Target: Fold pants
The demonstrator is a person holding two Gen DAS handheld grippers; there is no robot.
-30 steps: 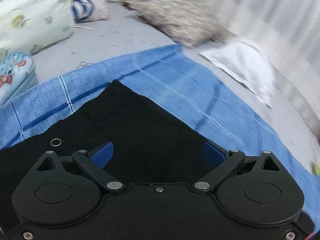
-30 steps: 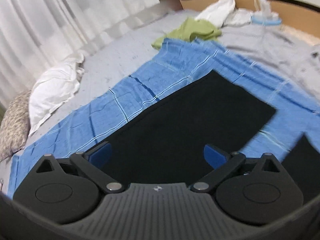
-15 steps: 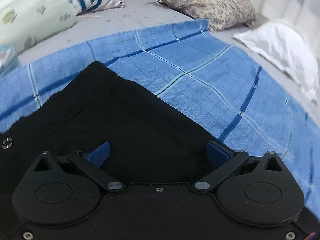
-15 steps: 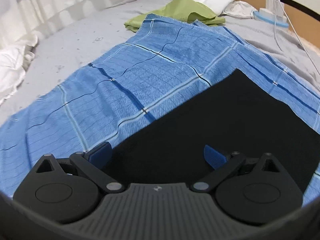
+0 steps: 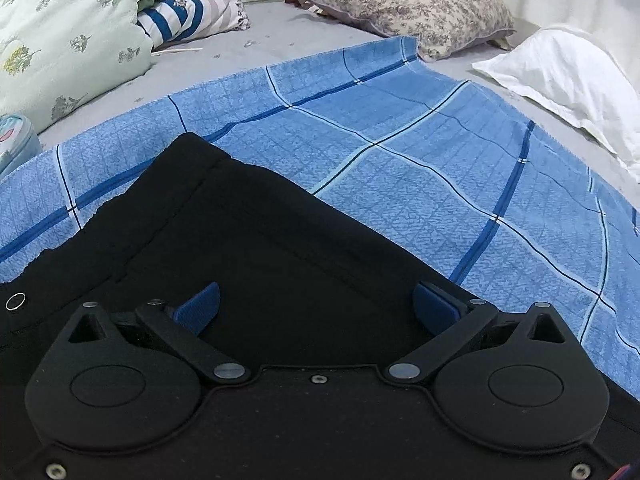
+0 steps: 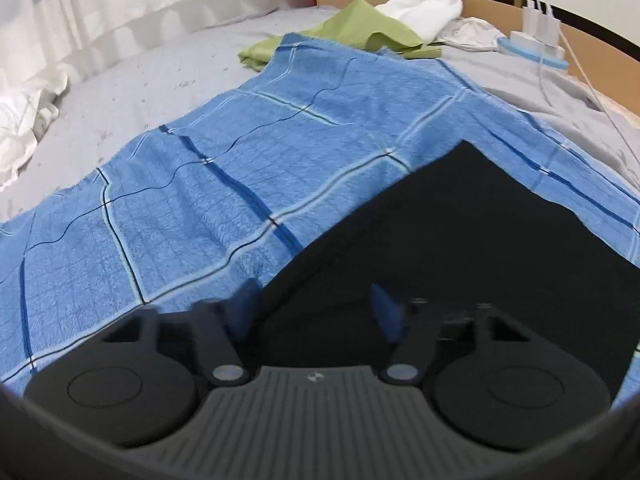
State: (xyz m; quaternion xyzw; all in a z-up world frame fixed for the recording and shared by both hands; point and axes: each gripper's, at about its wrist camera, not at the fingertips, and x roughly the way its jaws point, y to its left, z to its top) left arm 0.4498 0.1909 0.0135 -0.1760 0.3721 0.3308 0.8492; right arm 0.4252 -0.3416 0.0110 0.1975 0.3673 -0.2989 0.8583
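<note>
Black pants (image 5: 256,248) lie flat on a blue checked towel (image 5: 400,152) spread over the bed. In the left wrist view I see the waistband corner and a metal eyelet (image 5: 16,301). My left gripper (image 5: 316,304) is open and low over the waist end, its blue pads wide apart. In the right wrist view the pants' leg end (image 6: 460,232) lies on the towel (image 6: 240,160). My right gripper (image 6: 316,312) hovers over the pants' edge, its fingers blurred and part-way closed with a gap between them, holding nothing that I can see.
A floral pillow (image 5: 404,0), a white pillow (image 5: 560,76), a pale green patterned pillow (image 5: 60,32) and striped cloth (image 5: 188,12) lie beyond the towel. A green cloth (image 6: 352,36), white cloth (image 6: 428,4), a charger with cables (image 6: 536,36) and curtains (image 6: 80,12) sit further back.
Both grippers have dropped lower and closer to the pants. The right gripper's fingers have moved inward and are blurred by motion. The left gripper stays wide open.
</note>
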